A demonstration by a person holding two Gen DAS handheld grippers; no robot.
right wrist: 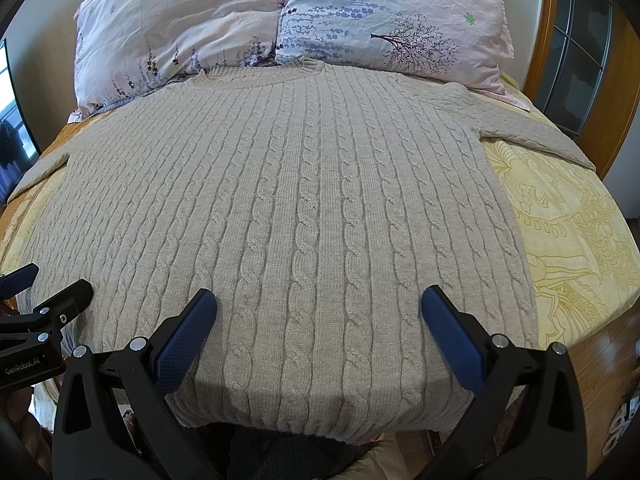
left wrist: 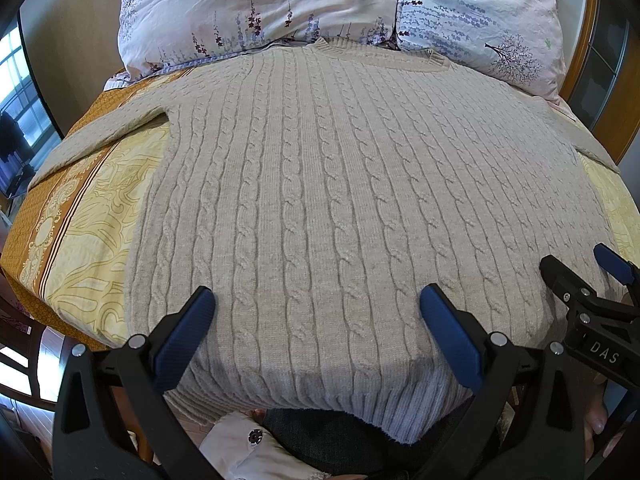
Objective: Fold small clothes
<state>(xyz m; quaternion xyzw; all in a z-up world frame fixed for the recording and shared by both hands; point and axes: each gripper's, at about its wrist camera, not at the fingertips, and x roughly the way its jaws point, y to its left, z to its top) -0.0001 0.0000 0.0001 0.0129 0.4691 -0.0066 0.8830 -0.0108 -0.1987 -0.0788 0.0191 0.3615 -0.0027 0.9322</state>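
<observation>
A beige cable-knit sweater [left wrist: 320, 184] [right wrist: 288, 208] lies flat and face up on the bed, collar at the far end by the pillows, both sleeves spread out to the sides. Its ribbed hem [left wrist: 344, 400] hangs over the near edge of the bed. My left gripper [left wrist: 316, 308] hovers open over the lower left part of the hem, blue pads wide apart, nothing held. My right gripper [right wrist: 318, 308] stands open over the lower right part, also holding nothing. Each gripper appears at the edge of the other's view: the right gripper [left wrist: 580, 276], the left gripper [right wrist: 52, 284].
Two floral pillows [left wrist: 260, 8] [right wrist: 384, 16] rest against the wooden headboard [right wrist: 548, 48]. The yellow patterned bedspread [left wrist: 92, 216] [right wrist: 568, 232] shows on both sides of the sweater. Wooden floor [right wrist: 600, 360] lies past the bed's right edge. Dark clothing of a person [left wrist: 320, 432] is below the hem.
</observation>
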